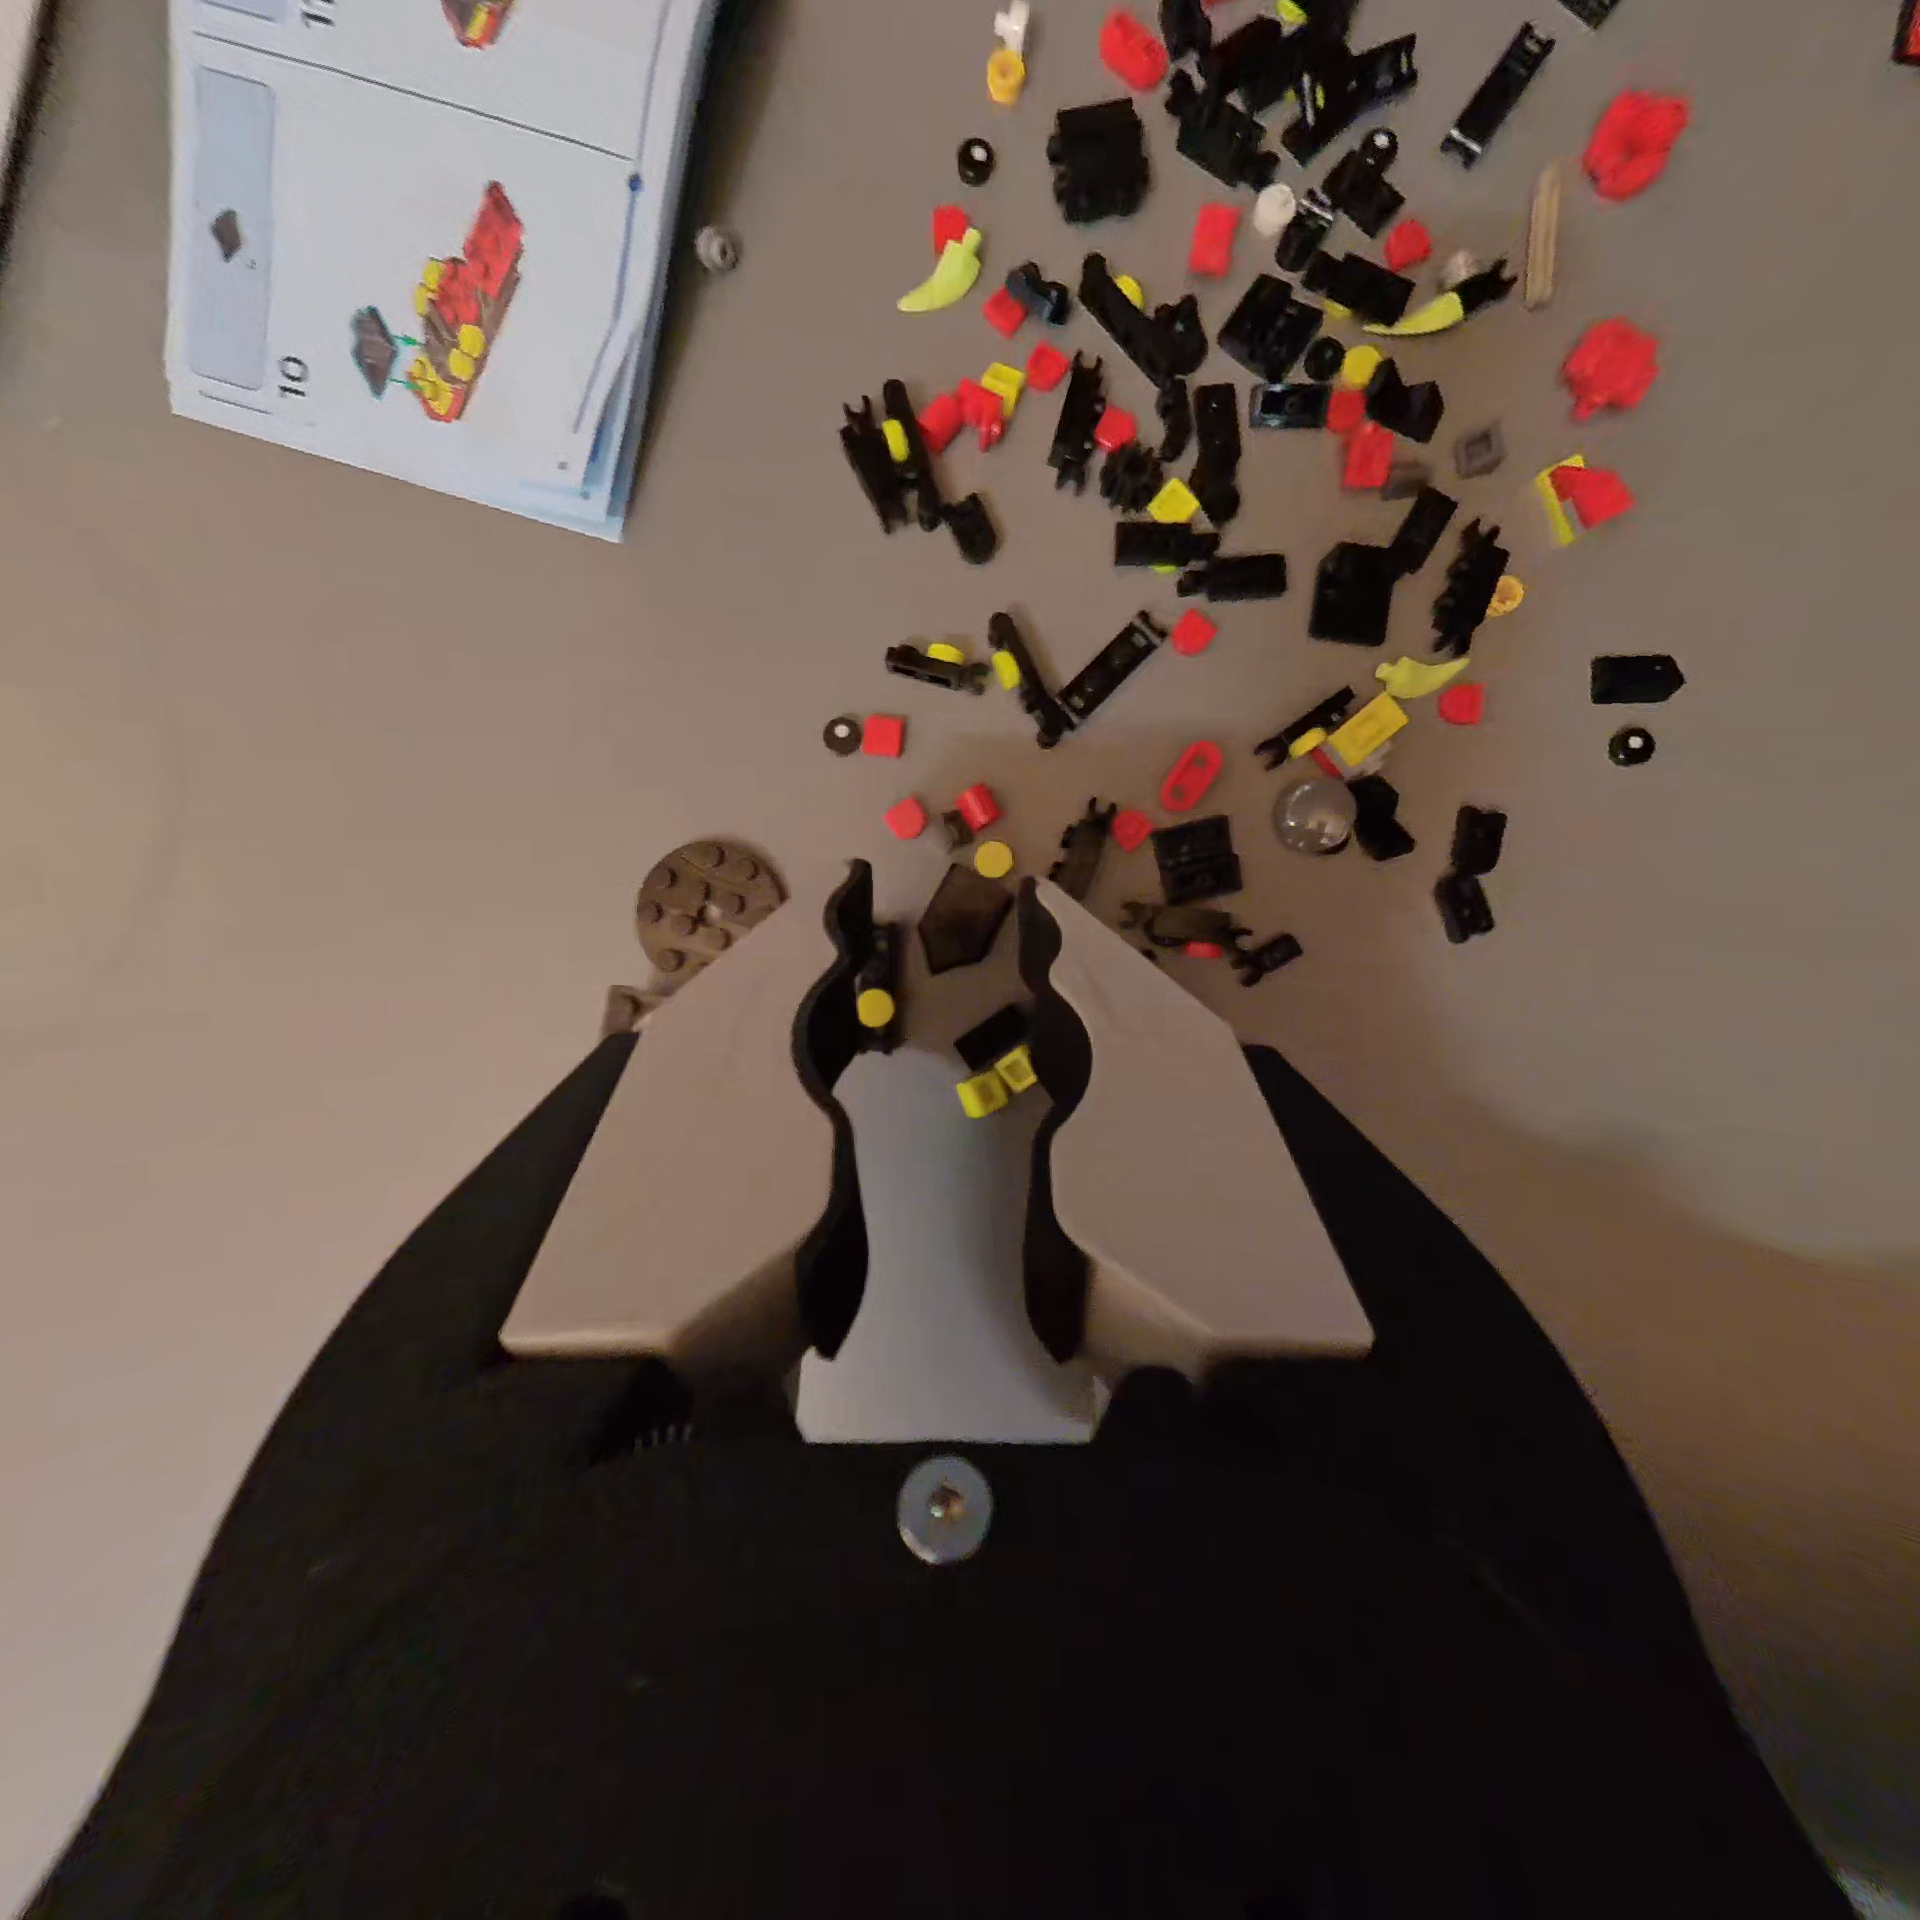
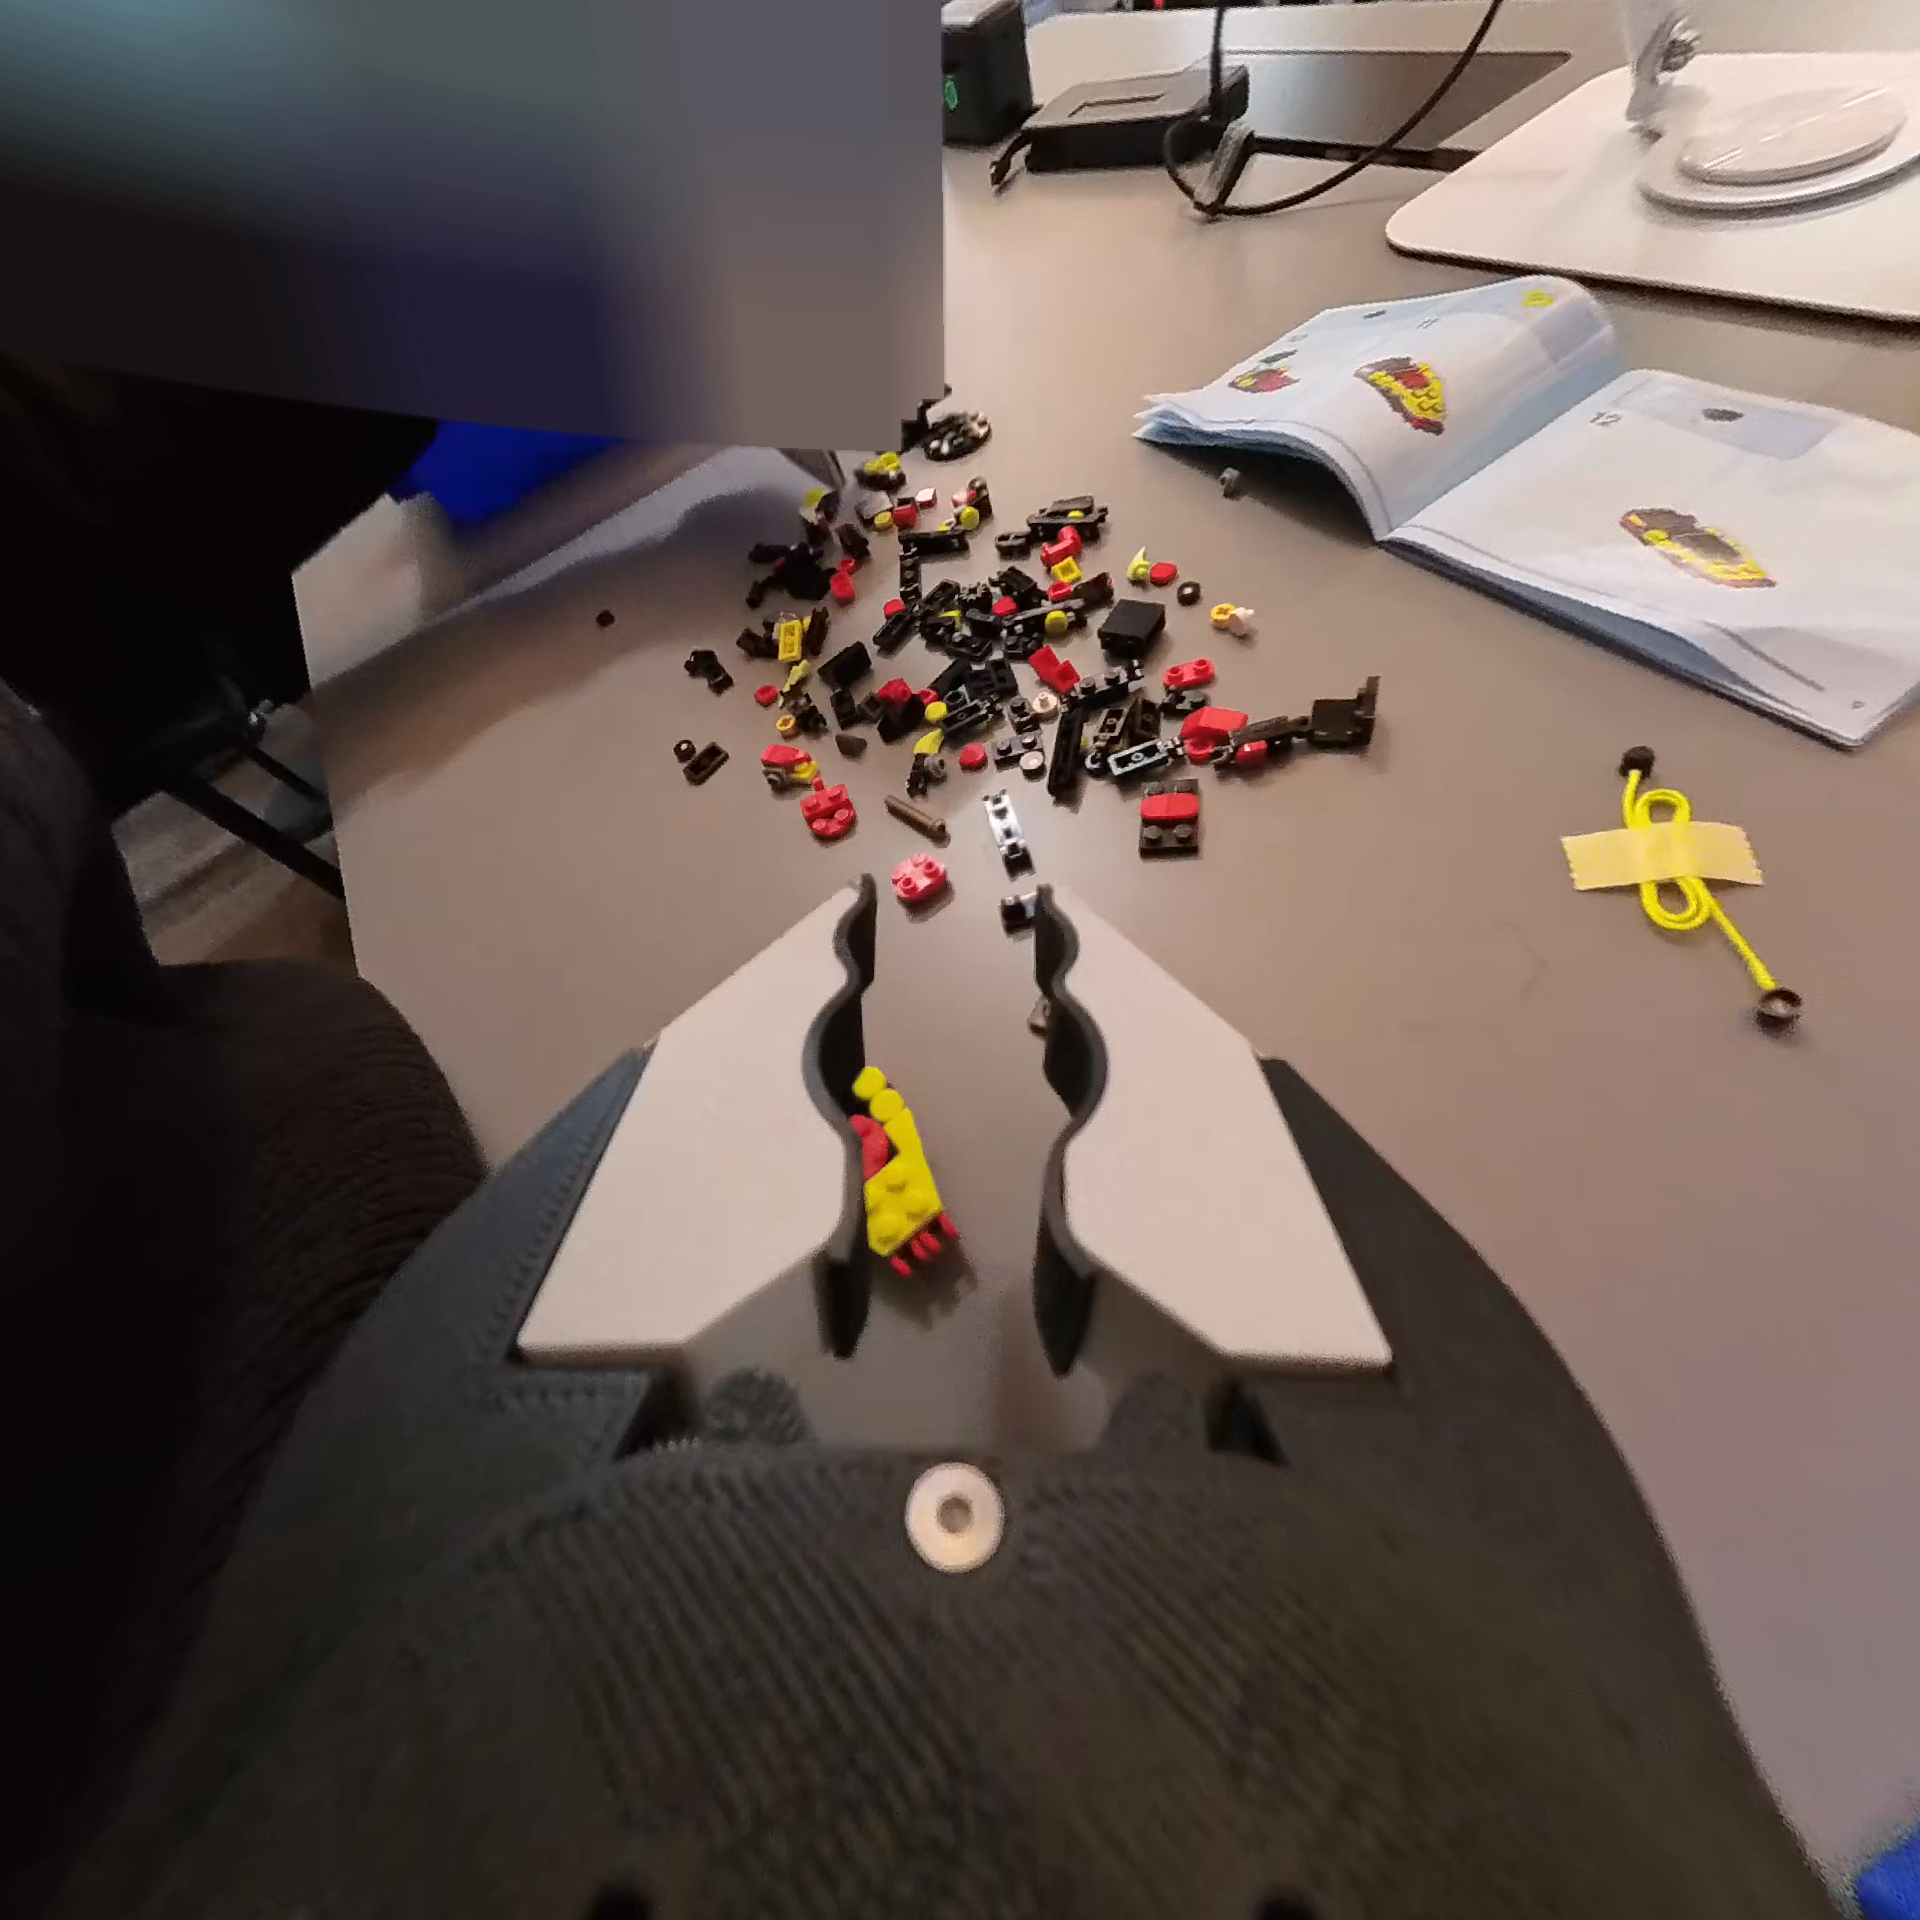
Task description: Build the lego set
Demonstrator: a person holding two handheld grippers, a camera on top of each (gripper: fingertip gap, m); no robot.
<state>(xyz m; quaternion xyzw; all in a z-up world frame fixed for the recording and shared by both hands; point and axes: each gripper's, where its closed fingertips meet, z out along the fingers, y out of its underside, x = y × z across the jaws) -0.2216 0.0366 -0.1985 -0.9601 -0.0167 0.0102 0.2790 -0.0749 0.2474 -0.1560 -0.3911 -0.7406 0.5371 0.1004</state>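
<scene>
Right tool (image 2: pixel 954 904) hangs with its jaws apart and grasping nothing, the little yellow-and-red build (image 2: pixel 896 1179) lying on the tabletop (image 2: pixel 1351 1039) between its fingers, nearer than the loose brick pile (image 2: pixel 997 665); looks light, brittle, so pinch its flat sides.

Left gripper (image 1: pixel 945 894): jaws parted, pointing steeply down at the table.
Right gripper (image 2: pixel 954 902): jaws parted, angled forward.

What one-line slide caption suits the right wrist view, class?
Open right tongs over a grey table, a yellow-and-red sub-assembly lying between them, loose bricks and booklet beyond.
</scene>
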